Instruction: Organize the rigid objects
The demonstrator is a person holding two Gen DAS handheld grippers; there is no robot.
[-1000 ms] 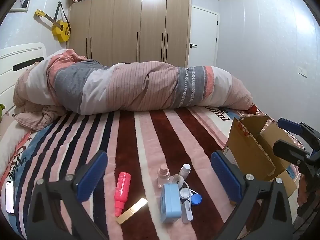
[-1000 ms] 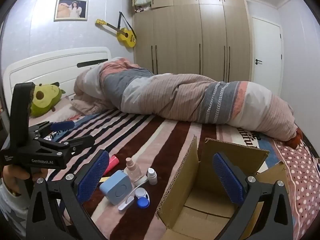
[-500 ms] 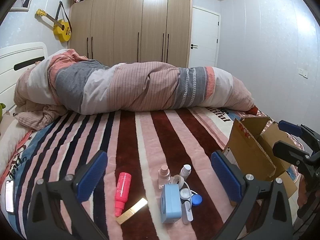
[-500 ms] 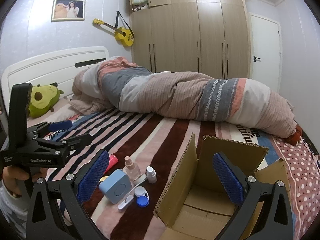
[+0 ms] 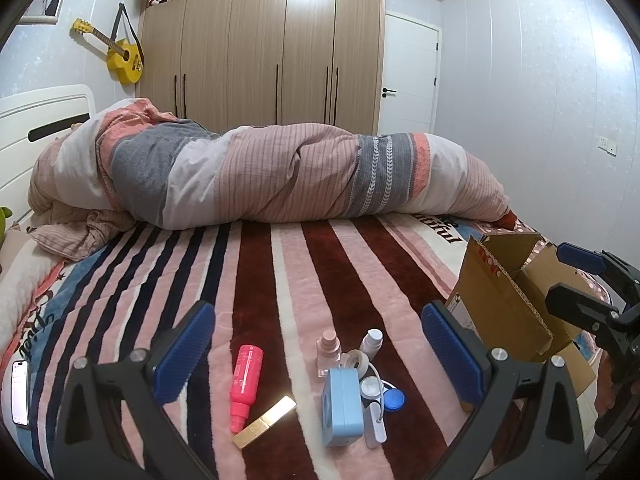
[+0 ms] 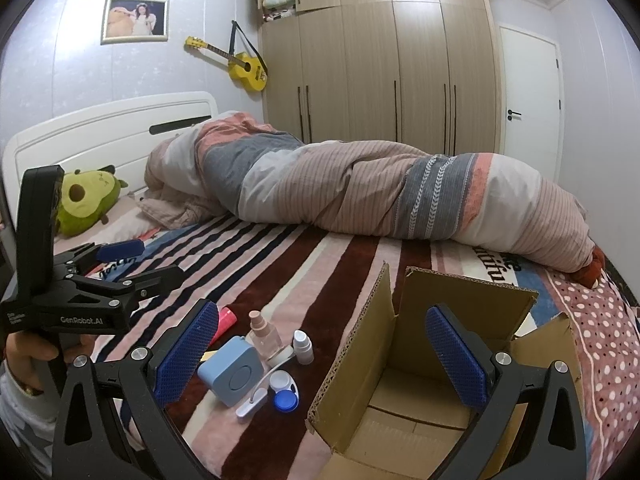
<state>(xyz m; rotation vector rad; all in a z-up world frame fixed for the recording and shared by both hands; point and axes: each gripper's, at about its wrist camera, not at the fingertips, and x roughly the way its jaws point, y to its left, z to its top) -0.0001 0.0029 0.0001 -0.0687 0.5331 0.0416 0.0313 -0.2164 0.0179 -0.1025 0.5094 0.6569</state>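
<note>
The left tool [image 5: 318,344] hangs with its blue ribbed pads spread wide and nothing between them, framing the clutter low in the centre of its view; the right tool [image 6: 320,344] is likewise spread and empty, its right pad over the open cardboard box [image 6: 432,380] at lower right. The things to sort lie in a loose cluster on the bed [image 5: 340,264], just left of the box: a pale blue case [image 5: 343,406] with rounded corners, hard plastic, probably light and a little slick, best pinched across its two flat faces; a pink spray bottle [image 5: 245,380] lying on its side, a smooth cylinder likely to roll, so it should be taken across the middle of its body; a gold bar-shaped tube [image 5: 265,421], glossy and narrow, gripped across its short width; a small clear bottle [image 5: 329,354] with a pinkish cap and a white dropper bottle [image 5: 371,343], both upright, light and easily tipped; a white-and-blue contact lens case [image 5: 386,396] and a thin white stick [image 5: 376,426] touching the blue case, fiddly to separate. The bed cover is plush, striped in maroon, pink and navy, soft enough to let pads sink beneath an item; behind it lies a rolled duvet [image 5: 280,172]; a phone [image 5: 19,392] rests at the far left edge.
</note>
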